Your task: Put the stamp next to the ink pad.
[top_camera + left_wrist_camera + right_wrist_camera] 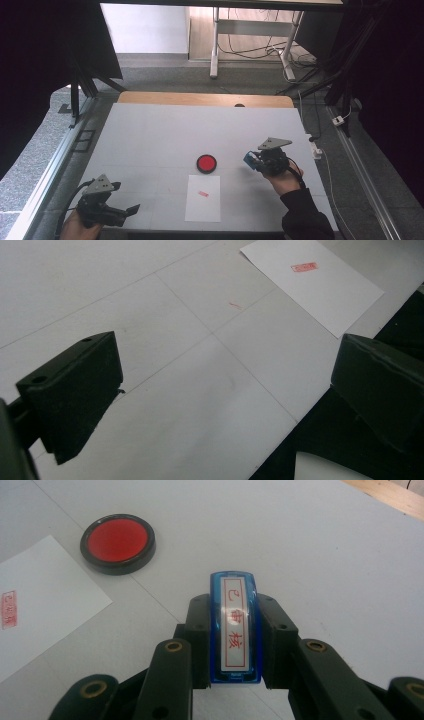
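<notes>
At the right of the high view, the right gripper (pixel 257 161) has its fingers (pixel 197 630) clamped on a blue stamp (pixel 235 625) held above the white desk (pixel 150 135). A round red ink pad (pixel 206 163) sits at centre frame, just above a sheet of paper (pixel 203 200) bearing a small red print (pixel 203 193). At lower left, the left gripper (pixel 131 209) hangs over the desk's near edge, fingers (pixel 75 390) spread wide and empty.

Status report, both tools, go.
Right tool shut on blue stamp, held above the table right of the red ink pad. Left tool open, empty, at the near-left table edge. Paper already bears a red mark. Nothing in the way.
</notes>
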`<state>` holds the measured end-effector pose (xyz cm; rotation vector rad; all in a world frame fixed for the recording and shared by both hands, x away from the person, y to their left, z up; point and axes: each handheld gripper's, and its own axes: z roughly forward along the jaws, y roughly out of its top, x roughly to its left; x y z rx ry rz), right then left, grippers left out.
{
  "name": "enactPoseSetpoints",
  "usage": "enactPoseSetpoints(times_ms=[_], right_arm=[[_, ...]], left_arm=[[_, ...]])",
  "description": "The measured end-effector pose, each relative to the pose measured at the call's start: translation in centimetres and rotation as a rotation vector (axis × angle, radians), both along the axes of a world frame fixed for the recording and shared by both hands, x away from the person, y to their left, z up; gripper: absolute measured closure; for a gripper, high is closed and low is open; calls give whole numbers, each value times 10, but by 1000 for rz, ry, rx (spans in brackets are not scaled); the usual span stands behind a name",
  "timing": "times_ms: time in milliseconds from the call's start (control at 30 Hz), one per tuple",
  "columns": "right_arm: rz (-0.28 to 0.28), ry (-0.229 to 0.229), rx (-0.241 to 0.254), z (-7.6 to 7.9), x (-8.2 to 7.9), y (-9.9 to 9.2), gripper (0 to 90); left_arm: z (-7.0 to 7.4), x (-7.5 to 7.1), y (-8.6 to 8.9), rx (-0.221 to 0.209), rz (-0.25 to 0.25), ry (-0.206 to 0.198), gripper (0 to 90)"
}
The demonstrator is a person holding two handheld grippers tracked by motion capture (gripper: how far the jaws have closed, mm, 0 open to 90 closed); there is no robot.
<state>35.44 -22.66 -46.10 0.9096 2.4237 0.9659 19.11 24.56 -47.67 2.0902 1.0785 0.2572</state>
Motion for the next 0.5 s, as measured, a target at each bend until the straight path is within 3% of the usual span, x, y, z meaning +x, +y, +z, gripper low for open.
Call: enactPoseSetpoints(times_ms=[500], right_arm=[[7, 38, -41, -16, 7, 3, 710]], left_arm=[[0, 0, 0, 3, 0, 0, 7]])
